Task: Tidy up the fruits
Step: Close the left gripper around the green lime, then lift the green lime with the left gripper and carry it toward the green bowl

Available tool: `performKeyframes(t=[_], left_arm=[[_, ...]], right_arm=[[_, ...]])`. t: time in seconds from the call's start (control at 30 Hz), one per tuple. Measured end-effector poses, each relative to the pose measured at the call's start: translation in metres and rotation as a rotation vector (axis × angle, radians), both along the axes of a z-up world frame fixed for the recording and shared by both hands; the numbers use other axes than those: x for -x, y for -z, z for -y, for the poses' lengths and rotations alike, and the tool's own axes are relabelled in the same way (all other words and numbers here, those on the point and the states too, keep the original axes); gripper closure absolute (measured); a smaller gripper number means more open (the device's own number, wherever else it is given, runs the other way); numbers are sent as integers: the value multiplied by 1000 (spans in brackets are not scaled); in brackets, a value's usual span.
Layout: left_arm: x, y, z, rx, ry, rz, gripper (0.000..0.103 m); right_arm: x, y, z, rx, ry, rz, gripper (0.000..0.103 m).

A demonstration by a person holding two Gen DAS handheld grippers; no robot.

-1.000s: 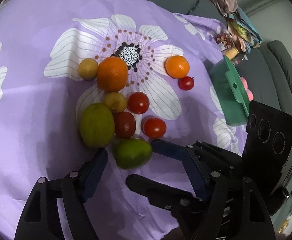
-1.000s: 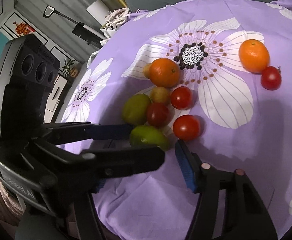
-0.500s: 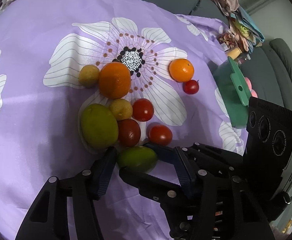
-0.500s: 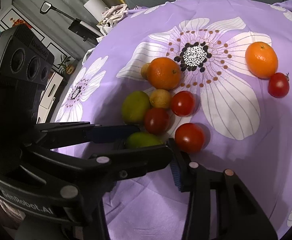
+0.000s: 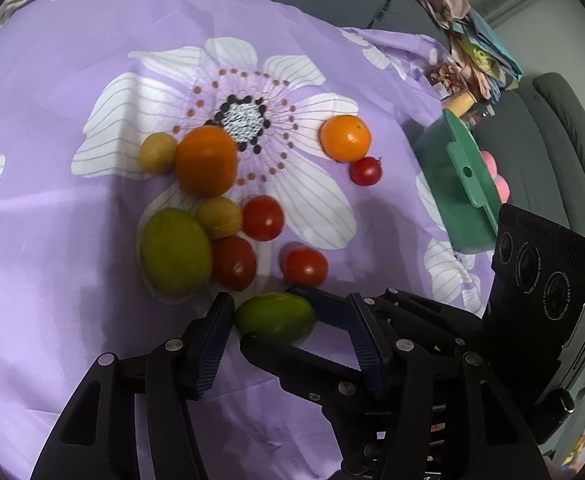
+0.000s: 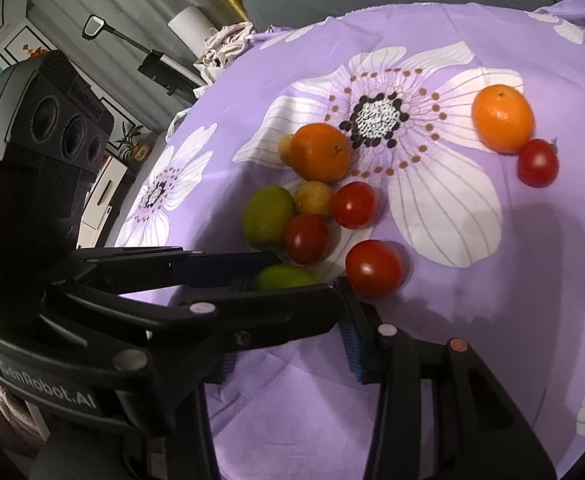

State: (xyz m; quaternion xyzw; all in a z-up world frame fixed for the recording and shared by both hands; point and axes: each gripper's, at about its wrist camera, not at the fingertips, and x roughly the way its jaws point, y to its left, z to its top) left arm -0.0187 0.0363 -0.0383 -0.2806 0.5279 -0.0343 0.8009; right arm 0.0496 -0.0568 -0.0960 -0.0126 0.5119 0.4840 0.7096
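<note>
1. Now the left tongs (image 5: 288,306) and the right tongs (image 5: 270,315), both having just been closing, cross around one green fruit (image 5: 276,318) toward the table's near edge.
2. The right tongs pinch it front and back; one left pad (image 5: 216,332) touches its end, but I cannot tell whether that pair grips.
3. Just beyond lies a red tomato (image 5: 304,266), with a larger green fruit (image 5: 176,256) further left.
4. A green basket (image 5: 458,200) stands at the right edge.

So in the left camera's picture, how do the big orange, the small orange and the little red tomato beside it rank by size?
Largest to smallest:
1. big orange
2. small orange
3. little red tomato
All lie similarly far from the camera, so the order seems reliable.
</note>
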Motion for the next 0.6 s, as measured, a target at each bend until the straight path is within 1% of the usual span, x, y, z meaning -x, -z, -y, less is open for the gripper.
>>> performKeyframes(t=[0.37, 0.6], left_arm=[[-8, -16, 28, -37, 49, 24, 46], [-17, -29, 47, -73, 78, 46, 46]], right_arm=[[1, -16, 25, -41, 56, 26, 60], [-3, -25, 45, -81, 90, 44, 60]])
